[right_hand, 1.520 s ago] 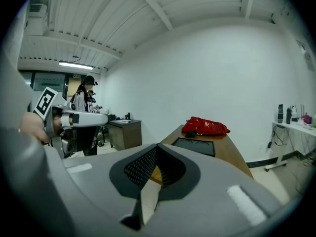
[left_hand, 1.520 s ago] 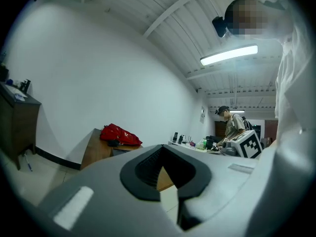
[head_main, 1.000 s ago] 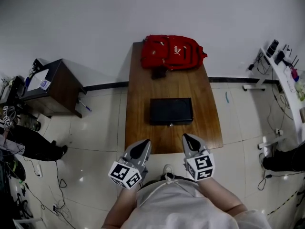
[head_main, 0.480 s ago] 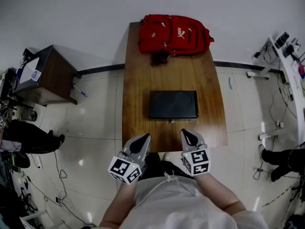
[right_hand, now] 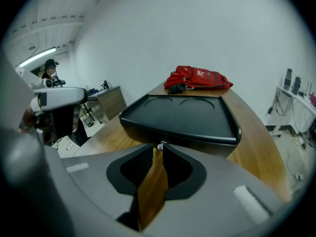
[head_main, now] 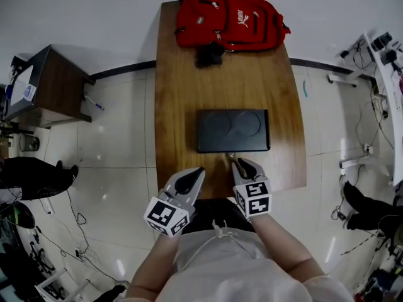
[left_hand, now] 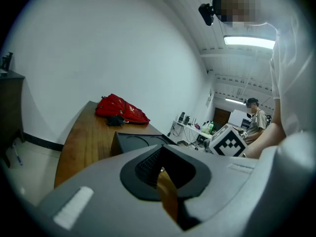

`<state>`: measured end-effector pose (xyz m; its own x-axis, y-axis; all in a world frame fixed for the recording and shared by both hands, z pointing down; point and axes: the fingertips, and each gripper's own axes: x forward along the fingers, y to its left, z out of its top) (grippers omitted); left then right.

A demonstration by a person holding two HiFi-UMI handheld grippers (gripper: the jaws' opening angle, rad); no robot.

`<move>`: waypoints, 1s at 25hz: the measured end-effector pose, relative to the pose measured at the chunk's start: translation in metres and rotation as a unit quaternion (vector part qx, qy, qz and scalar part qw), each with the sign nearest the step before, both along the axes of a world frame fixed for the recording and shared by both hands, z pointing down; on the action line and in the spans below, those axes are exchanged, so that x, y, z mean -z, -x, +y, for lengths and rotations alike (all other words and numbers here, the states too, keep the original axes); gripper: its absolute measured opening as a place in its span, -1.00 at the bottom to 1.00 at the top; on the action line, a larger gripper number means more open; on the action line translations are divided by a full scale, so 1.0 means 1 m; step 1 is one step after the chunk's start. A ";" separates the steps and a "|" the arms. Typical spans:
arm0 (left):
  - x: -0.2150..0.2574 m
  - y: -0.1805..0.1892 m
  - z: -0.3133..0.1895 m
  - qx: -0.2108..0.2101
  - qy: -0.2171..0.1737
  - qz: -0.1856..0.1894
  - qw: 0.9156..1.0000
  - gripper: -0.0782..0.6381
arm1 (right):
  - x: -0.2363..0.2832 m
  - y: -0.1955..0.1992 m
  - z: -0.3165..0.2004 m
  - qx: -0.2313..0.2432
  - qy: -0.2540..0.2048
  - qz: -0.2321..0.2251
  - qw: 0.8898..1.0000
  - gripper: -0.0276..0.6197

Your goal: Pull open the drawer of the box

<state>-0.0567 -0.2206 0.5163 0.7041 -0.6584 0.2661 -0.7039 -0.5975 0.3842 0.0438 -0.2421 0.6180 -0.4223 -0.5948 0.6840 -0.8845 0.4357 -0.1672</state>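
Seeing black box [head_main: 232, 131] sitting flat mid wooden tbl [head_main: 189, 74], long side facing the person, drawer front [right_hand: 197, 143] looking flush w/ the body, i.e. closed. Spotting small silver knob [right_hand: 160, 146] at centre of that front. Holding R gripper [head_main: 239, 164] right up at the near face of the box: jaws narrow, tips pressing together right at the knob, not telling whether actually pinching it. Holding L gripper [head_main: 192, 180] just beside it, over the near tbl edge, apart from the box: jaws closed down to a thin wedge, gripping nothing. Noting red backpack [head_main: 230, 19] lying at far end of tbl, well apart from box. Noting dark side cabinet [head_main: 47, 87] standing on floor off to the left.
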 end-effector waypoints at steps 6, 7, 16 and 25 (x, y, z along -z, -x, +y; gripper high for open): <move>-0.028 -0.002 -0.004 -0.003 0.036 0.016 0.999 -0.77 | -0.030 0.004 -0.007 -0.033 0.064 -0.028 0.997 -0.61; -0.030 -0.002 -0.005 -0.005 0.038 0.018 0.999 -0.77 | -0.032 0.005 -0.009 -0.035 0.070 -0.032 0.996 -0.60; -0.037 -0.003 -0.009 -0.013 0.049 0.029 0.998 -0.77 | -0.040 0.002 -0.017 -0.050 0.092 -0.024 0.994 -0.63; -0.037 -0.001 -0.005 -0.014 0.052 0.031 0.998 -0.77 | -0.038 0.003 -0.018 -0.026 0.091 -0.019 0.995 -0.68</move>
<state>-0.0555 -0.2260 0.5531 0.7386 -0.6095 0.2880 -0.6609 -0.5704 0.4876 0.0409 -0.2600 0.6564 -0.4223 -0.4836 0.7667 -0.8963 0.3488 -0.2737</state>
